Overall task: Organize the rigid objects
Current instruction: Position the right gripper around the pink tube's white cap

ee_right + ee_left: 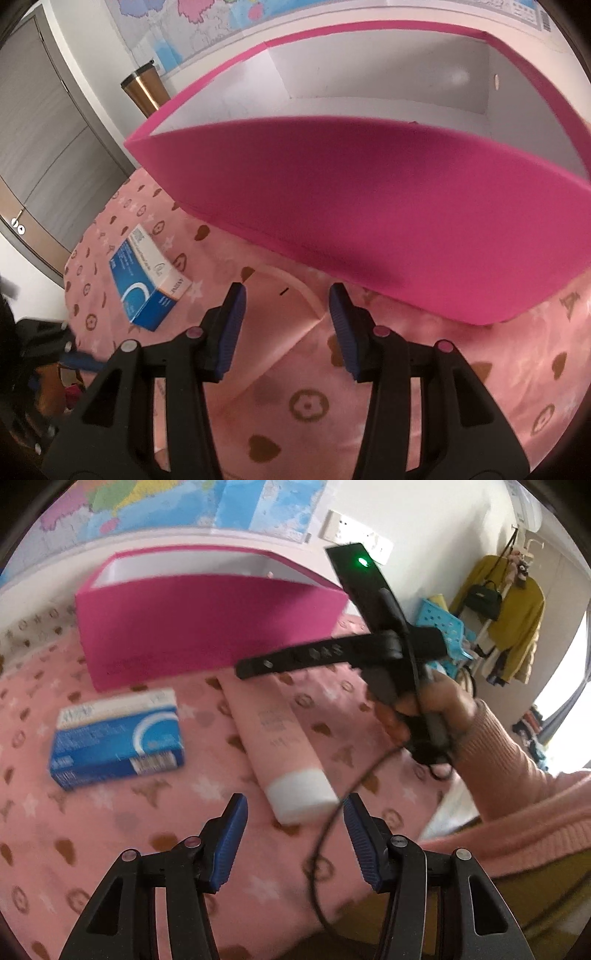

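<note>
The left gripper [293, 836] has its blue-padded fingers [231, 840] spread wide with nothing between them, hanging over the pink patterned tabletop [110, 834]. Just beyond the fingers lies a pink tube [277, 734] with a white cap, its cap end nearest and its far end reaching toward the magenta box [207, 624]. To the left of the tube, apart from it, sits a blue and white carton [116, 738]. At the right, a hand [439, 705] in a pink sleeve holds the right gripper's handle above the tabletop.

The right gripper [286, 328] also has its fingers [341, 325] wide apart and empty. Between them, lower down, shows the flat end of the pink tube [291, 291]. The magenta box [369, 206], open-topped with a white inside, stands just beyond, and the carton [147, 280] lies to the near left. A metal tumbler [144, 88] stands far left by the wall.
</note>
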`<action>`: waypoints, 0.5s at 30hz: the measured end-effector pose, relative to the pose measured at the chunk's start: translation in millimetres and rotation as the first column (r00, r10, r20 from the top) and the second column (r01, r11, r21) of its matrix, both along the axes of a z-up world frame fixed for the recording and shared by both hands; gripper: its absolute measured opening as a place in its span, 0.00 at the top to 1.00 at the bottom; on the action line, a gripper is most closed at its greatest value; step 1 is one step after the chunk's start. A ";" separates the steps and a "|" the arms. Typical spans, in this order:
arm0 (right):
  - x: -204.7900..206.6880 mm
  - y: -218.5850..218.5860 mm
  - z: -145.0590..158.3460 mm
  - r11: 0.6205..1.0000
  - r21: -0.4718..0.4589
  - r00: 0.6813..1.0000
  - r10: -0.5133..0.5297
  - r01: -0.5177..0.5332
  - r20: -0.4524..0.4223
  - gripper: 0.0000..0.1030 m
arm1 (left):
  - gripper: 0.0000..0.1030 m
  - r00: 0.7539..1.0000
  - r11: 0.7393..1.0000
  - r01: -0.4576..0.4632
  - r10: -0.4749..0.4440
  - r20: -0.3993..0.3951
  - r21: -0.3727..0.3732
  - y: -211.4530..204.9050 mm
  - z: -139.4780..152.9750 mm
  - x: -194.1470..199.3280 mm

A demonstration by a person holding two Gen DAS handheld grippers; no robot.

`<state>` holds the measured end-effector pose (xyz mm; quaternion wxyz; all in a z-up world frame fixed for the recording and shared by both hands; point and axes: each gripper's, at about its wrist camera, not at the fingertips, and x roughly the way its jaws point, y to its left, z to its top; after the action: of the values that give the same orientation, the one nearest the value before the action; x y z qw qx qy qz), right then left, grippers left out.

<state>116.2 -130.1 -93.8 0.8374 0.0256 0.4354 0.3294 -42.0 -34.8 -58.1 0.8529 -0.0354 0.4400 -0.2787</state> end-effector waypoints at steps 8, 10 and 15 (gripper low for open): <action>-14.3 -11.7 2.0 1.000 -0.021 1.000 0.019 -0.019 0.010 0.61 | 0.53 0.997 0.997 -0.026 0.021 -0.078 -0.068 2.3 -12.4 0.7; -20.3 -14.9 3.1 1.000 -0.015 1.000 0.022 -0.022 0.006 0.62 | 0.53 0.994 0.994 -0.050 0.041 -0.097 -0.098 9.1 -13.2 6.2; -41.0 -27.5 2.5 1.000 -0.012 1.000 0.019 -0.019 0.004 0.62 | 0.54 0.990 0.989 -0.109 0.098 -0.105 -0.099 17.9 -13.1 12.5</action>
<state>75.2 -157.6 -91.2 0.8352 0.0158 0.4360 0.3347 -29.5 -16.9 -71.2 0.8402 -0.1167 0.4644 -0.2546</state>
